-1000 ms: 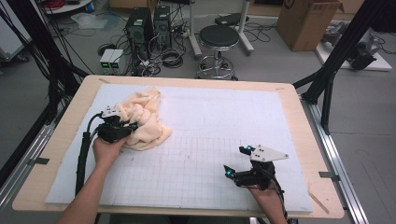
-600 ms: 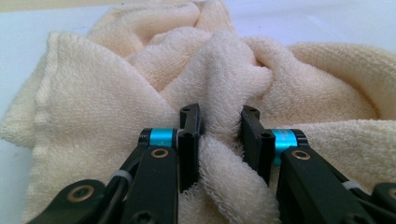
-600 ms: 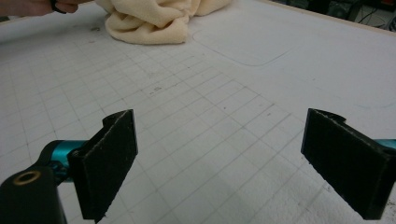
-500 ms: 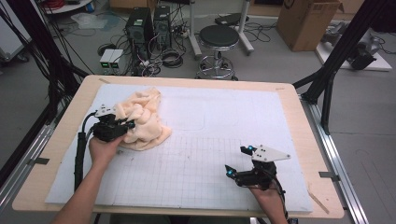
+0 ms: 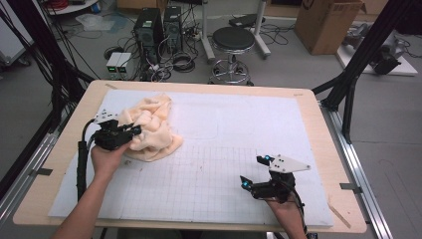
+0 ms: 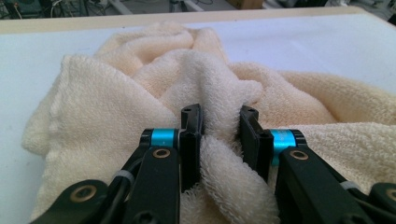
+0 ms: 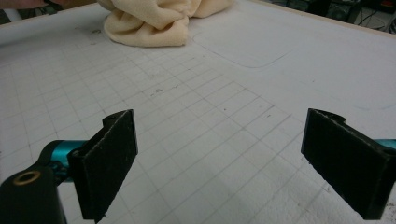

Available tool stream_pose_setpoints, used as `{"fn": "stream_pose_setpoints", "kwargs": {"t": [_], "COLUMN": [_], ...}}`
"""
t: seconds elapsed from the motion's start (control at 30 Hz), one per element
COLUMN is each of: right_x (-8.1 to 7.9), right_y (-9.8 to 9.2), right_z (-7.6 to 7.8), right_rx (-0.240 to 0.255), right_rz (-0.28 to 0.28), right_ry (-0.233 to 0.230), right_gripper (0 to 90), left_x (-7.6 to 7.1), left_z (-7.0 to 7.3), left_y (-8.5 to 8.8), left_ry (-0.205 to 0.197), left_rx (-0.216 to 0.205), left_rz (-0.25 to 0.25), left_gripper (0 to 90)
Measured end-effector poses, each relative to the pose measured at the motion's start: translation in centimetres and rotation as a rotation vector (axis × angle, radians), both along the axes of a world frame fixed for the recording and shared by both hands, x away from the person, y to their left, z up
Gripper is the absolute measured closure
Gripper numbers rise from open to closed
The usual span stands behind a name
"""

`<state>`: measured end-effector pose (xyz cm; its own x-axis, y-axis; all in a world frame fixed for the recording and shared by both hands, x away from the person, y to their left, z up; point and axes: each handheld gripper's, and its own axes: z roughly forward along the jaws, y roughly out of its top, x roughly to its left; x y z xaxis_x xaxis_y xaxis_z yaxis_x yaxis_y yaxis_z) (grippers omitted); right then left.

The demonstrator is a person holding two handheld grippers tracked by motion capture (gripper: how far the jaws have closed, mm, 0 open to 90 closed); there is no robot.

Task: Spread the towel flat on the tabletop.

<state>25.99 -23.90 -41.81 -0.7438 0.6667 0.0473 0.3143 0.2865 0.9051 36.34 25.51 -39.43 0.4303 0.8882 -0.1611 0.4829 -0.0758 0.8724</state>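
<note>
A crumpled cream towel lies on the white gridded mat at the far left part of the table, bunched into thick folds. The left gripper is pushed into the towel from the person's side, and in the left gripper view its two black jaws stand on either side of one raised fold of the towel. The jaws have just been closing on this fold, and the cloth between them is now squeezed into a narrow ridge, so the left gripper is grasping the towel. The person's left hand holds the gripper body just beside the near edge of the towel, and a black cable runs back from it along the forearm. The right gripper rests low over the mat at the near right part of the table, well apart from the towel. In the right gripper view its jaws stand wide apart with bare gridded mat between them, so it is released and holds nothing; the towel shows far off at the top of that view.
</note>
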Motion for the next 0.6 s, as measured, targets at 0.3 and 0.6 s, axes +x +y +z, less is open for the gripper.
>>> {"fn": "stream_pose_setpoints", "kwargs": {"t": [0.3, 0.6], "right_x": [0.0, -0.1], "right_y": [-0.1, -0.2], "right_z": [0.1, 0.1], "right_rx": [0.005, 0.008], "right_rz": [0.002, 0.000], "right_ry": [-0.009, -0.007], "right_gripper": [10.1, 10.0], "left_x": [-0.7, -1.4], "left_z": [1.4, 3.4], "left_y": [-0.4, -1.9], "left_ry": [-0.031, -0.067], "left_rx": [-0.015, -0.027], "left_rz": [-0.023, -0.089], "left_gripper": [72.3, 72.4]}}
